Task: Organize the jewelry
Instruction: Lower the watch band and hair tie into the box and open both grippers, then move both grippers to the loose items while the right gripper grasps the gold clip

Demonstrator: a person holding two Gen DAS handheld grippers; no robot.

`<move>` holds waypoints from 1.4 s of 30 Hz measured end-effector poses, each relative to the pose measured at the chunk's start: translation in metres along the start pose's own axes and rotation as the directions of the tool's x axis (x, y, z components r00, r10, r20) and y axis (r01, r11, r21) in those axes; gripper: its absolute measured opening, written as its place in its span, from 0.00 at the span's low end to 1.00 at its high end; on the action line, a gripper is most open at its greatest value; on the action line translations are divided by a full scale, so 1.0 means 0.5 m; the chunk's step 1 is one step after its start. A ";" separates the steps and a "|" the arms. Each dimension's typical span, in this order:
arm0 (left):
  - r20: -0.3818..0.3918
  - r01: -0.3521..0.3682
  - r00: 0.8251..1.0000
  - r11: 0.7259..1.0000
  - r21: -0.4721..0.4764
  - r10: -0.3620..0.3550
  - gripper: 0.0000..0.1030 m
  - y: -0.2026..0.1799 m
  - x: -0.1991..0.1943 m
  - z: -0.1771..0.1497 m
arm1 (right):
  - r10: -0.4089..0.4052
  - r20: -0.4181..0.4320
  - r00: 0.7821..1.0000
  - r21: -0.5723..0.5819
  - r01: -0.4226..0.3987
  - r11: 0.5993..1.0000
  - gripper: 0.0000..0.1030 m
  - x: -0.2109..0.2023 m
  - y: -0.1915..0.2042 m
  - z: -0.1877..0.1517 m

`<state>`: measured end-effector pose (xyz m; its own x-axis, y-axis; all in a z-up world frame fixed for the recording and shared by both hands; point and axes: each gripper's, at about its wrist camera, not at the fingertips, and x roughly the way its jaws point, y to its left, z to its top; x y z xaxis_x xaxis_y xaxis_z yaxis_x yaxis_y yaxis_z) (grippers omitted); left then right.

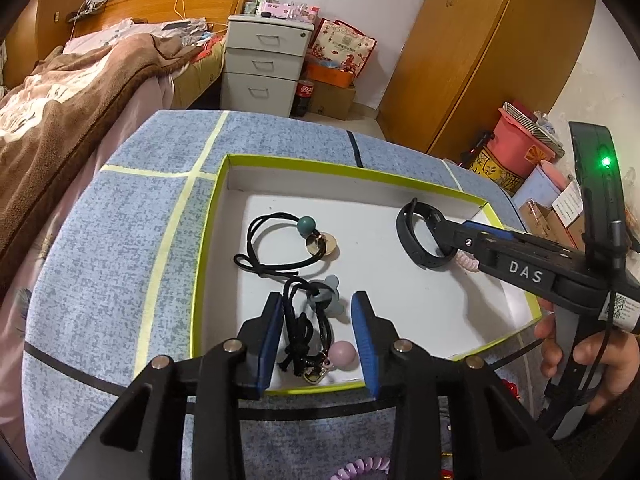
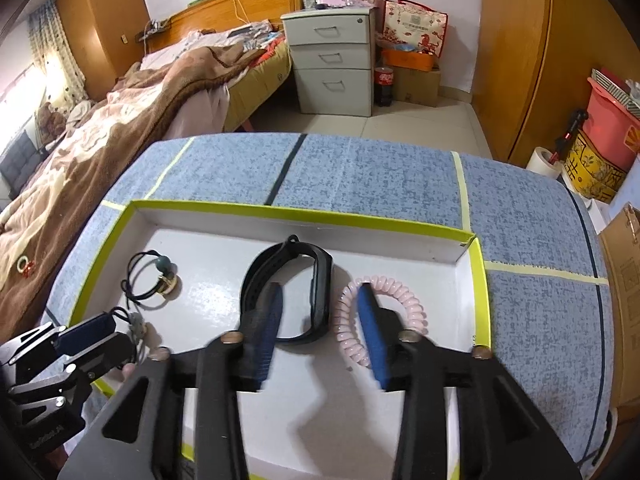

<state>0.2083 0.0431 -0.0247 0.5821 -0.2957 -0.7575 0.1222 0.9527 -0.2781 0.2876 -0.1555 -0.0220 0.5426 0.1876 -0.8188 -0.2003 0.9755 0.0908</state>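
Observation:
A white tray with a lime-green rim (image 1: 218, 184) (image 2: 304, 213) sits on the blue cloth table. In it lie a black hair tie with a green bead and gold disc (image 1: 312, 236) (image 2: 162, 276), a black cord with grey and pink beads (image 1: 320, 320), a black wristband (image 1: 416, 240) (image 2: 316, 280) and a pink spiral hair tie (image 2: 404, 292). My left gripper (image 1: 318, 320) is open, its fingers on either side of the beaded cord. My right gripper (image 2: 320, 304) (image 1: 448, 236) is open, its left finger inside the wristband loop and its right finger inside the spiral tie.
A bed with a brown blanket (image 1: 60, 92) lies to the left. A white drawer unit (image 1: 262, 64), bags and boxes stand at the back, a wooden wardrobe (image 1: 492, 48) at the right. A purple spiral tie (image 1: 364, 466) lies on the table's near edge.

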 end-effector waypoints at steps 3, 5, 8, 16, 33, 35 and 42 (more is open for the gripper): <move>0.004 0.010 1.000 1.000 0.003 -0.010 0.42 -0.004 -0.008 -0.001 | -0.003 0.010 1.000 0.002 0.003 1.000 0.41 -0.011 0.001 -0.002; 0.012 0.004 1.000 1.000 0.008 -0.004 0.43 -0.008 -0.017 -0.002 | 0.001 0.013 1.000 0.007 -0.001 1.000 0.41 -0.019 0.002 -0.005; 0.025 0.007 1.000 1.000 0.013 -0.008 0.44 -0.015 -0.035 -0.007 | 0.008 0.027 1.000 0.009 -0.008 1.000 0.41 -0.039 0.006 -0.012; 0.067 0.023 0.997 1.000 0.020 -0.024 0.50 -0.024 -0.101 -0.034 | 0.032 0.093 0.995 0.012 -0.033 0.999 0.41 -0.120 0.020 -0.045; 0.118 0.040 0.992 0.999 -0.015 -0.038 0.54 0.010 -0.200 -0.143 | 0.015 0.146 0.989 0.013 -0.017 1.000 0.50 -0.256 -0.001 -0.193; 0.115 0.041 0.993 0.999 -0.015 -0.039 0.54 0.012 -0.204 -0.155 | 0.006 0.152 0.988 0.029 -0.010 1.000 0.50 -0.269 -0.009 -0.210; 0.106 0.064 0.992 0.998 0.004 -0.064 0.54 0.004 -0.217 -0.191 | -0.022 0.155 0.988 0.094 0.007 0.996 0.50 -0.311 -0.051 -0.285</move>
<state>0.0686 0.0707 0.0008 0.6548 -0.3472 -0.6714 0.1625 0.9321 -0.3236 0.0922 -0.2262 0.0225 0.6669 0.1819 -0.7226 -0.1188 0.9833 0.1379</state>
